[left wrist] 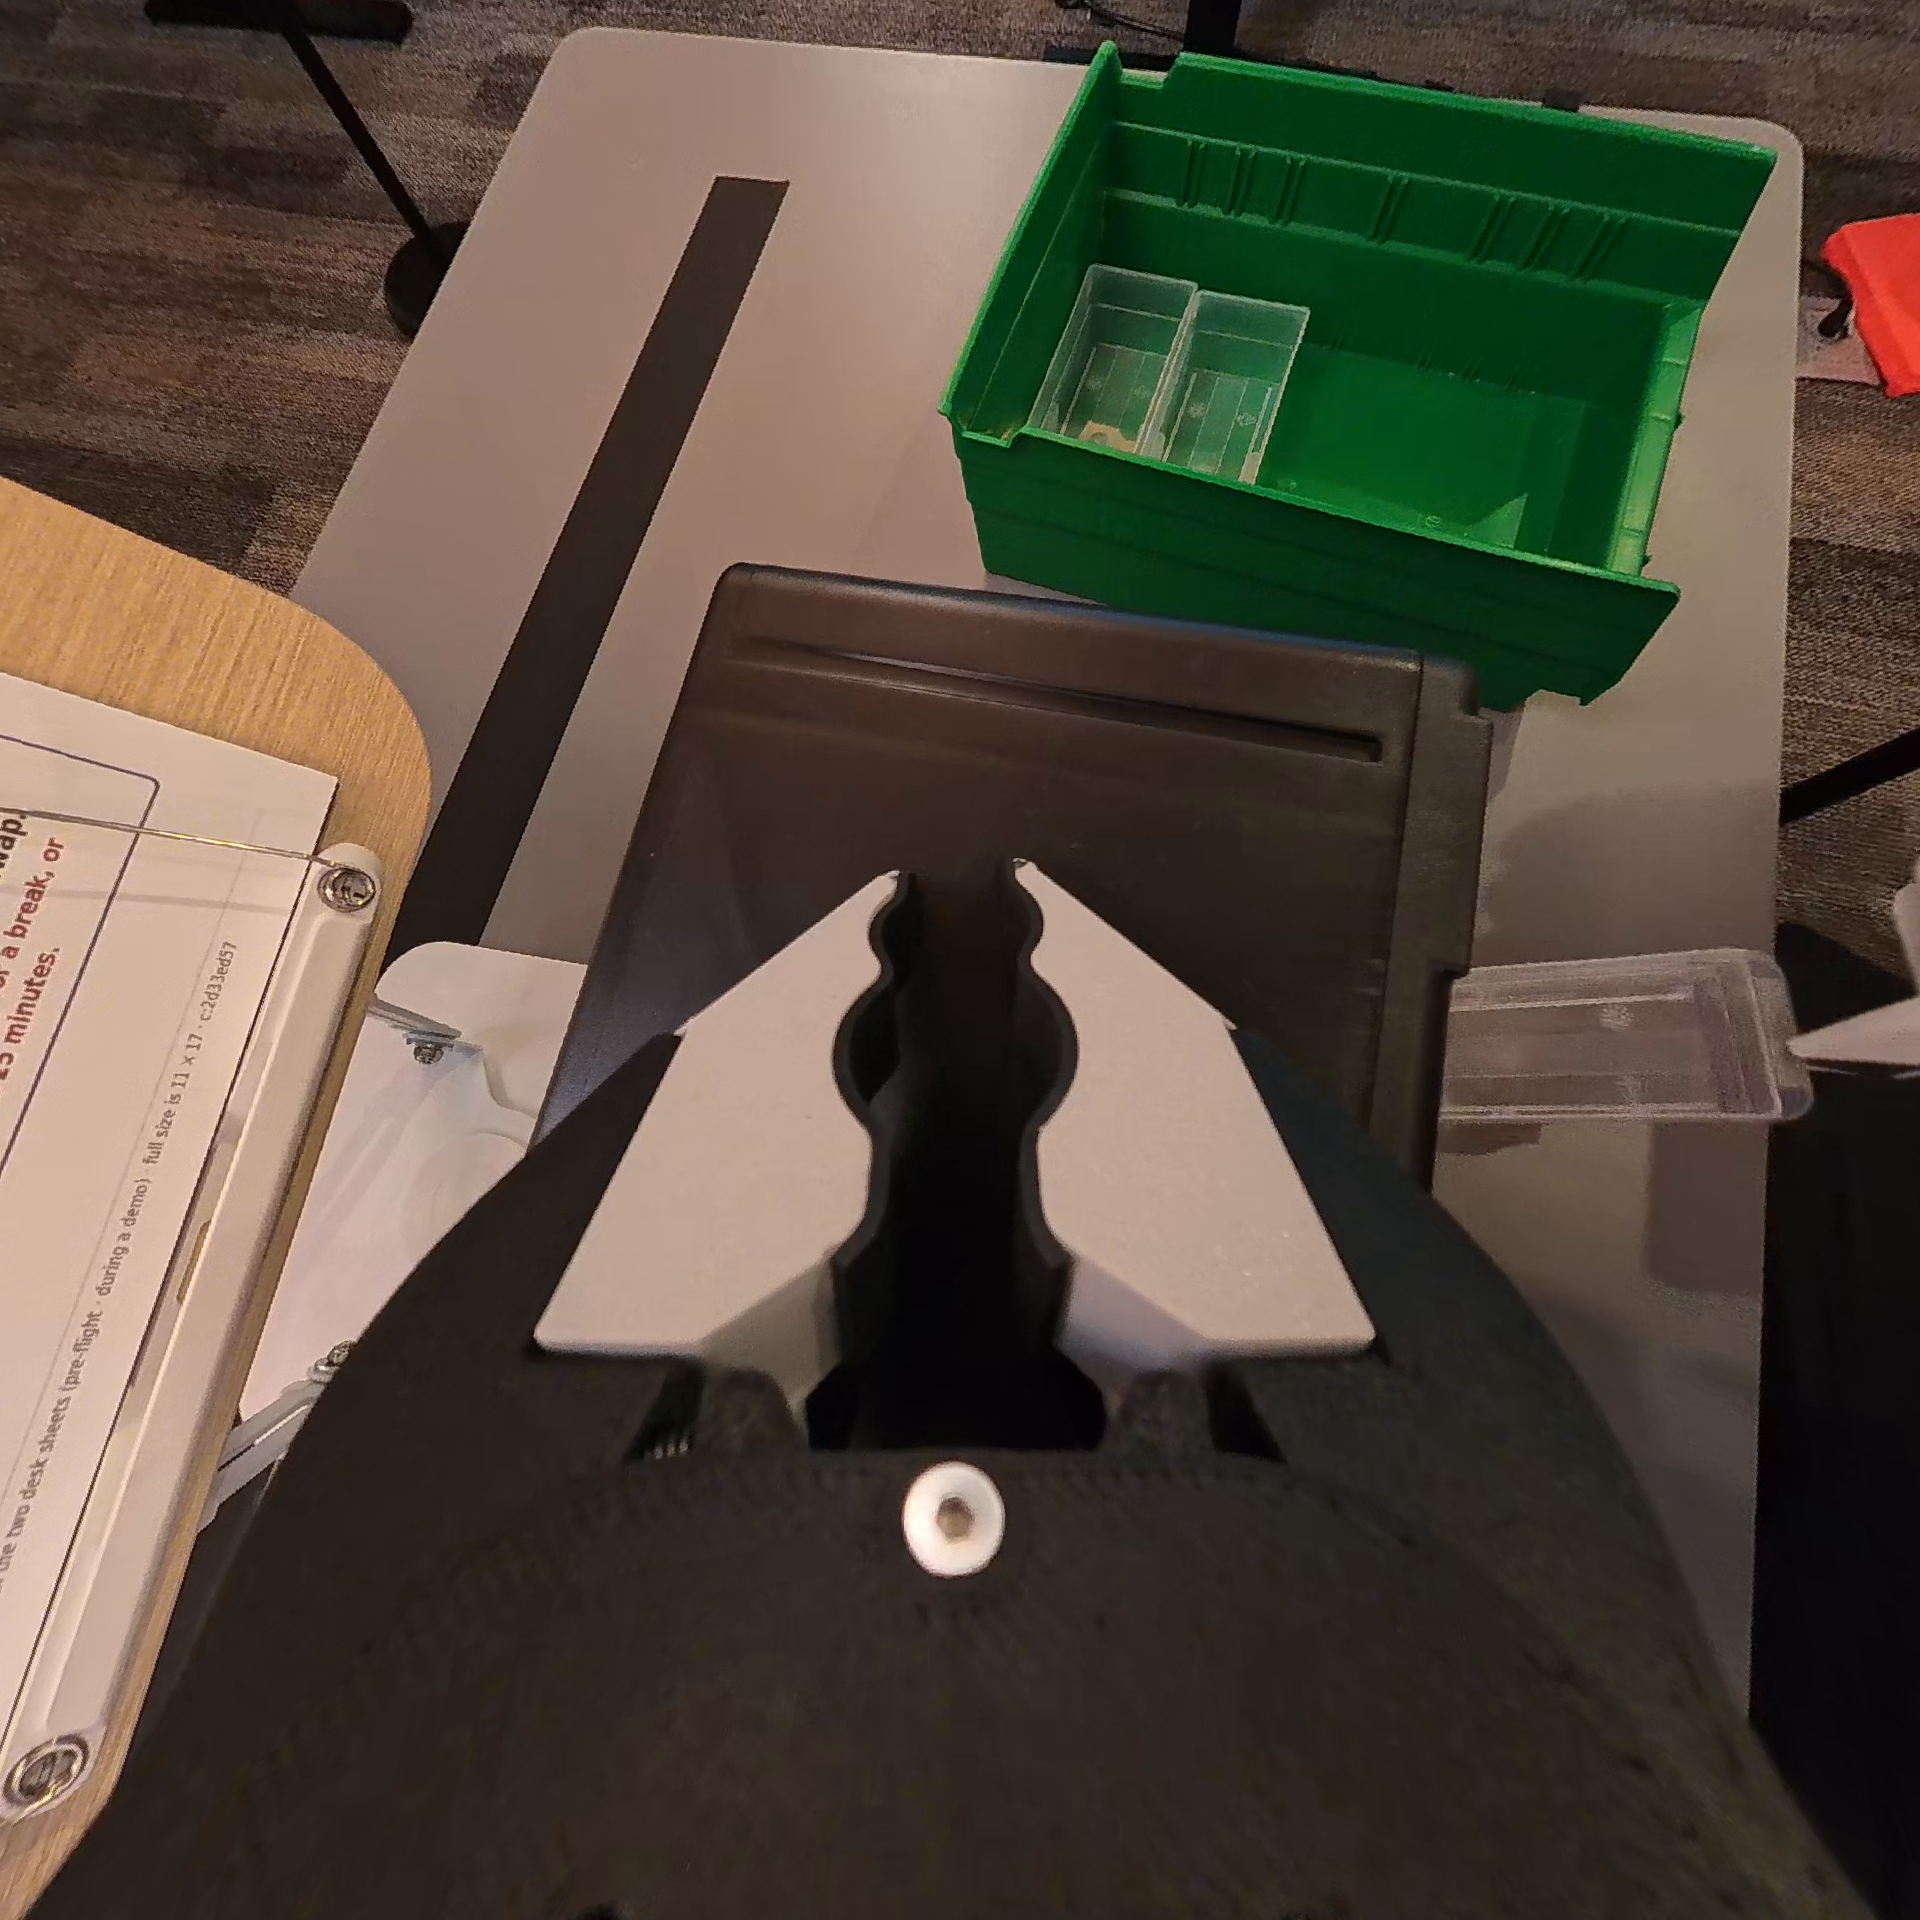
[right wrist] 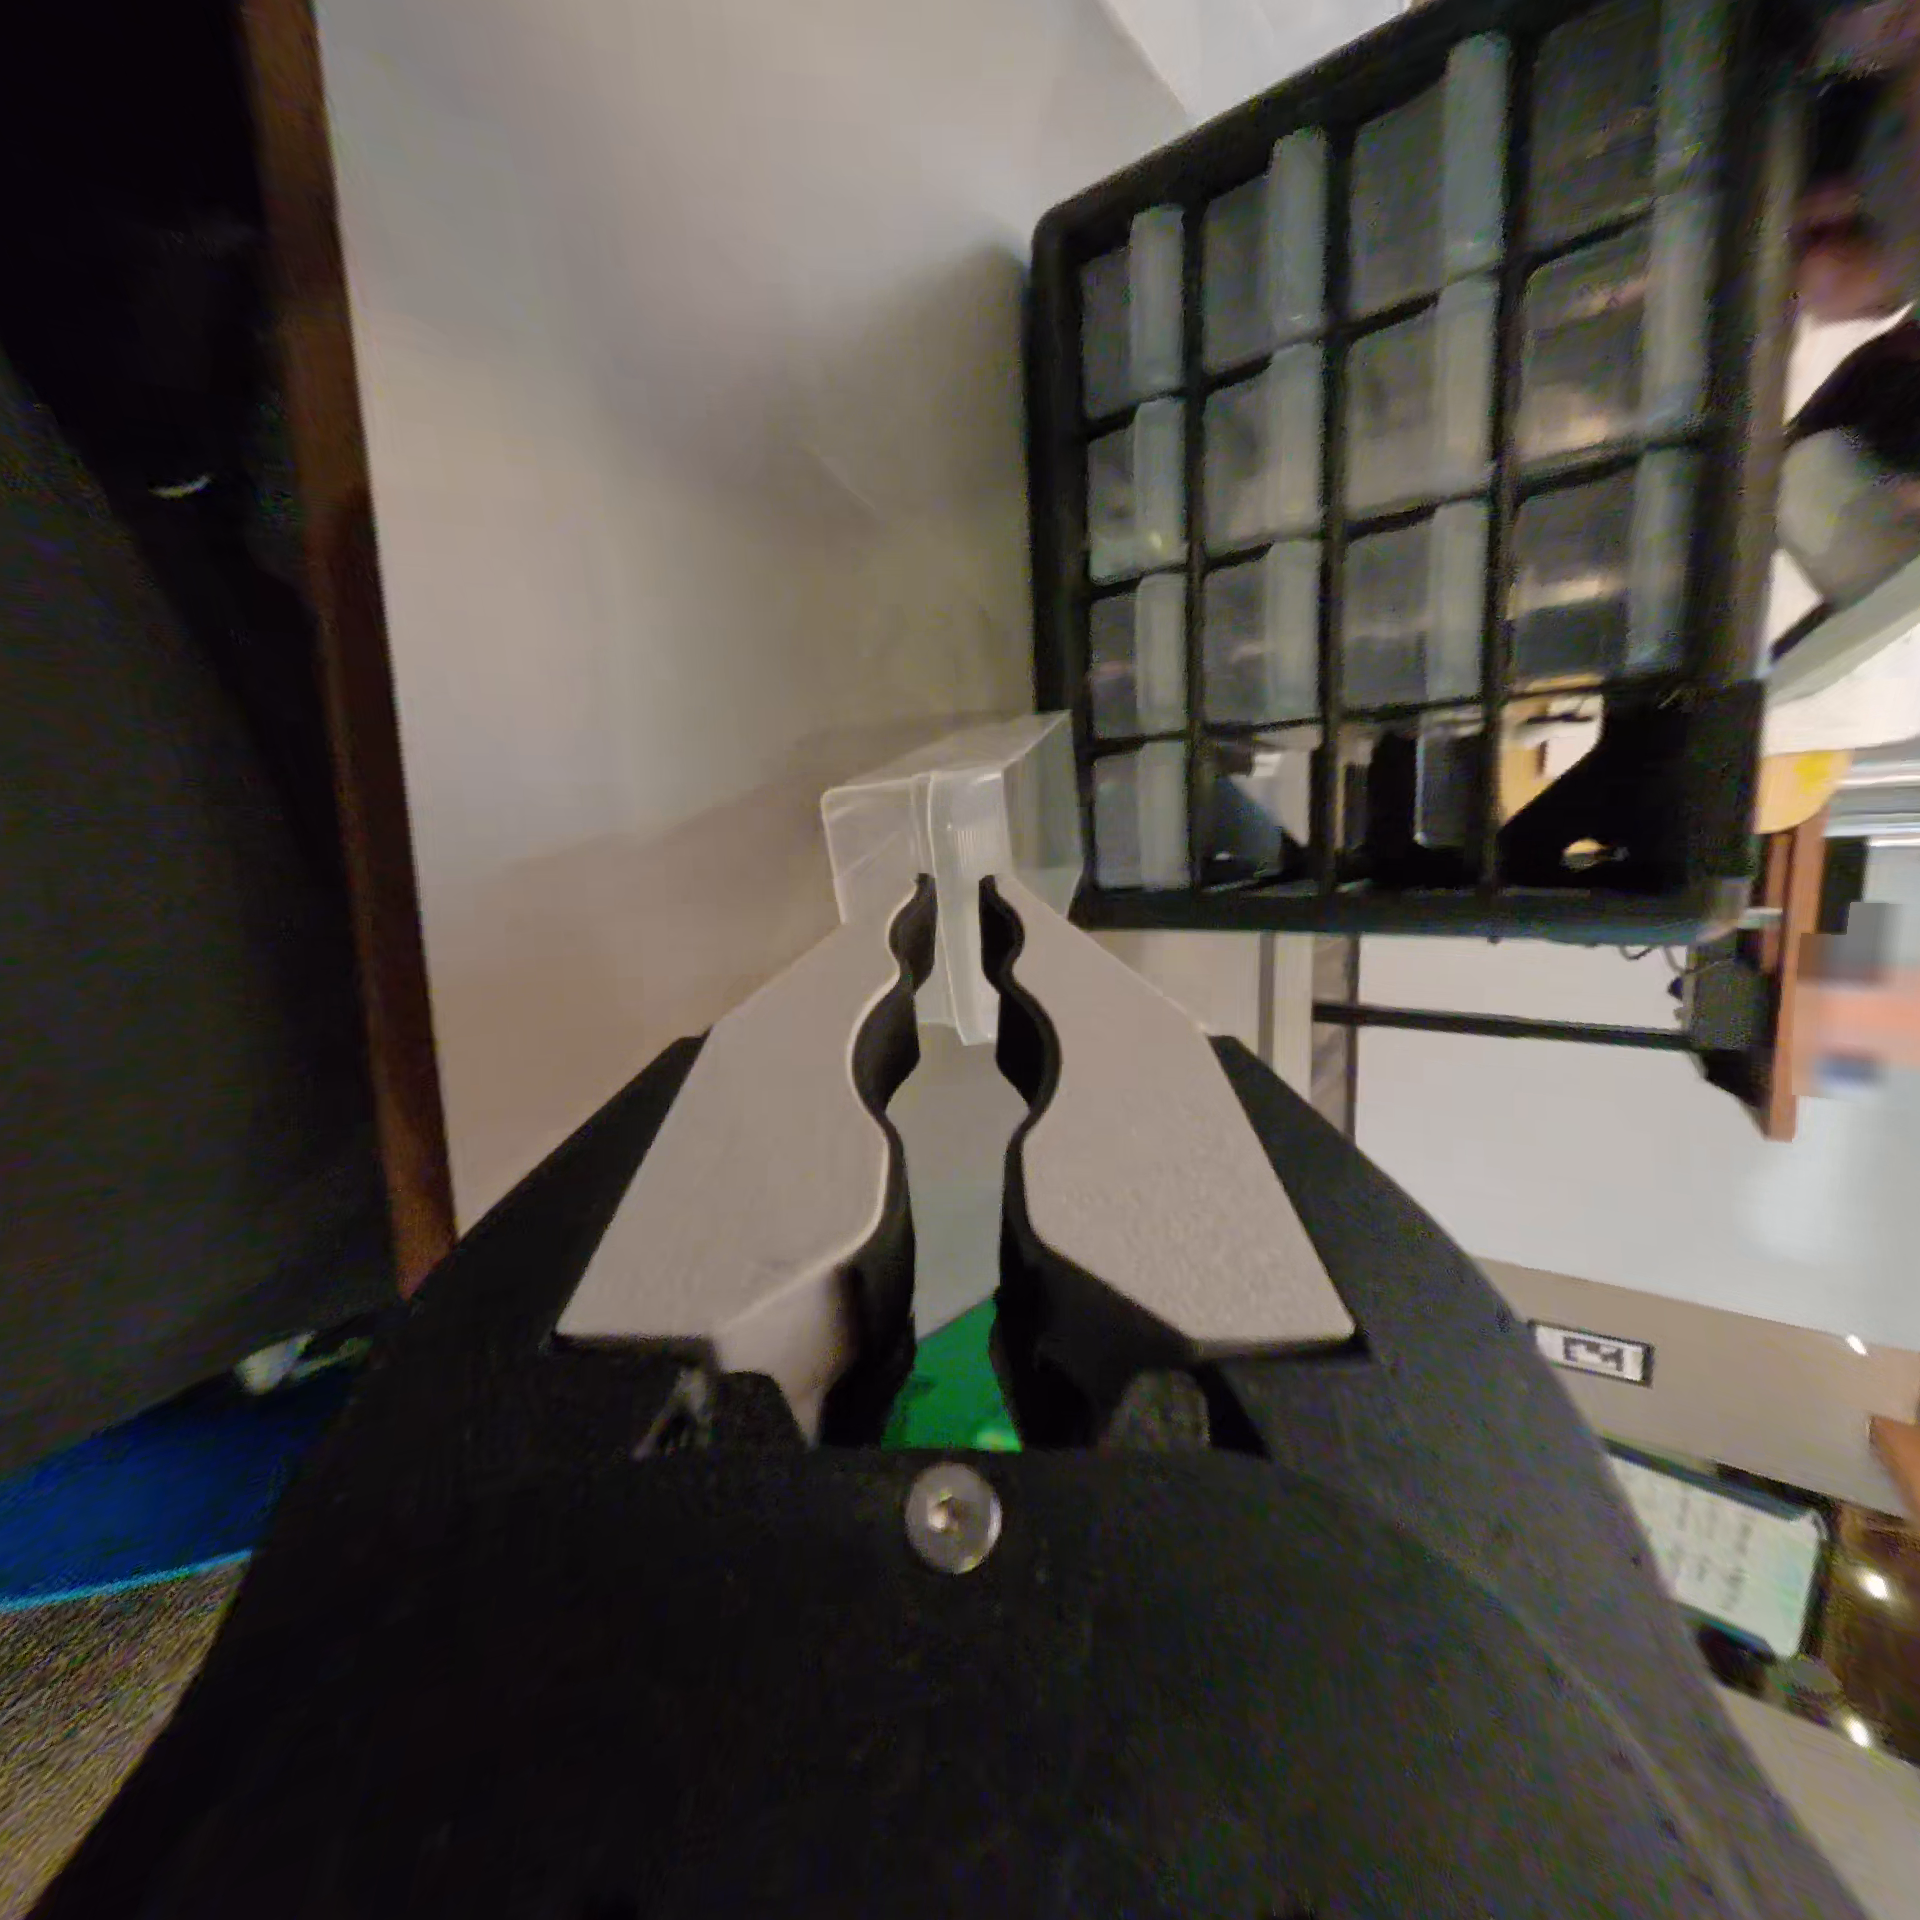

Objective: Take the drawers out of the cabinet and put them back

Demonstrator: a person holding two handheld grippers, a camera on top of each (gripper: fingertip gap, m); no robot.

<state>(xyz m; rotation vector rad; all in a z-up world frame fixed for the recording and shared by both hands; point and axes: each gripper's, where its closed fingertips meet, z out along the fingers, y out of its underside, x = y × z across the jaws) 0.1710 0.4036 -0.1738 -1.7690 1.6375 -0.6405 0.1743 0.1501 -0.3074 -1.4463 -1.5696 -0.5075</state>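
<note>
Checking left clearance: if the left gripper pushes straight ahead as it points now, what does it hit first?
Probably the black cabinet: the left gripper points at its top face, fingers nearly closed just above it. Whether they touch it is unclear.

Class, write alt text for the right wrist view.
The right gripper pinches the handle tab of a clear plastic drawer, held just outside the black cabinet. The cabinet's grid holds more clear drawers, with some slots near the held drawer open.
</note>
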